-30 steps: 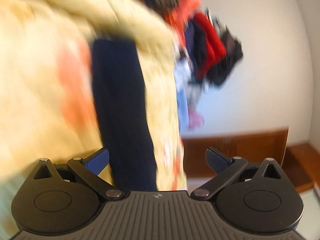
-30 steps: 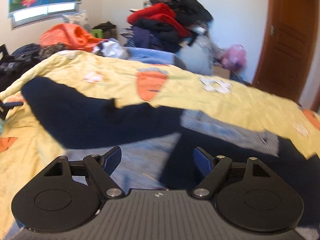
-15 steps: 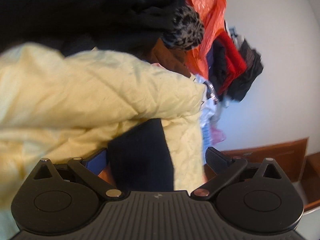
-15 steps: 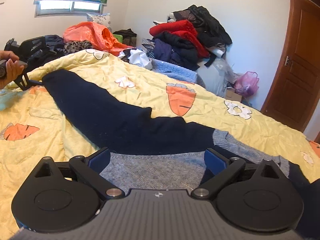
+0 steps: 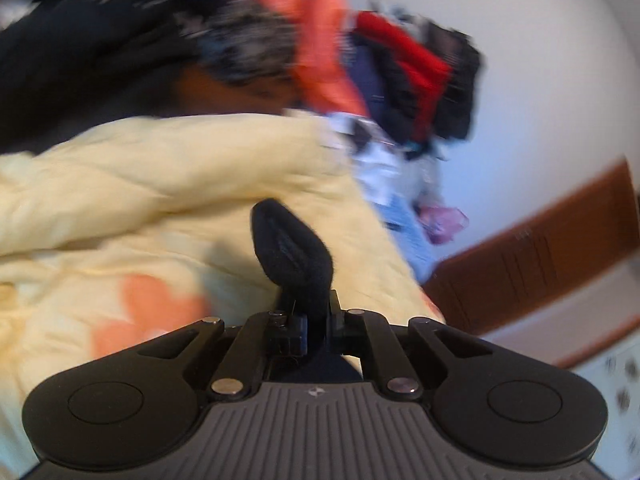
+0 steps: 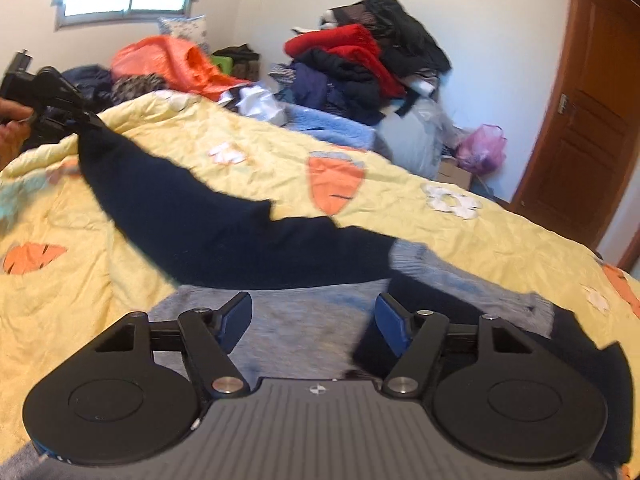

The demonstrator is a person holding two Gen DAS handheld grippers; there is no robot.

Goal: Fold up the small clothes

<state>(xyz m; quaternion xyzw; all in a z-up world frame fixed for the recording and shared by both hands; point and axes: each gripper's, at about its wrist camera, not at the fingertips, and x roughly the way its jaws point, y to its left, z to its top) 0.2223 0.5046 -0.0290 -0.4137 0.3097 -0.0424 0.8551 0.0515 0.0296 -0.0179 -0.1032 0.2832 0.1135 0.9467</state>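
A small sweater with navy sleeves (image 6: 180, 208) and a grey body (image 6: 304, 336) lies spread on a yellow quilt (image 6: 400, 184). In the left wrist view my left gripper (image 5: 318, 320) is shut on the navy sleeve's cuff (image 5: 292, 240), which bulges out past the fingertips above the quilt (image 5: 160, 184). The right wrist view shows that same left gripper (image 6: 86, 120) at far left, holding the sleeve end raised off the quilt. My right gripper (image 6: 314, 318) hovers over the grey body; its jaws are closing, with grey fabric below the gap and the pads not pressing on it.
A tall pile of red, navy and black clothes (image 6: 360, 56) and an orange bag (image 6: 172, 60) stand behind the bed. A pink bag (image 6: 480, 148) sits near a brown door (image 6: 580, 120). A person's hand (image 6: 12, 120) grips the left gripper's handle.
The left gripper went from wide open around the sleeve end to shut on it and has lifted it. The right gripper's jaws have narrowed over the grey body.
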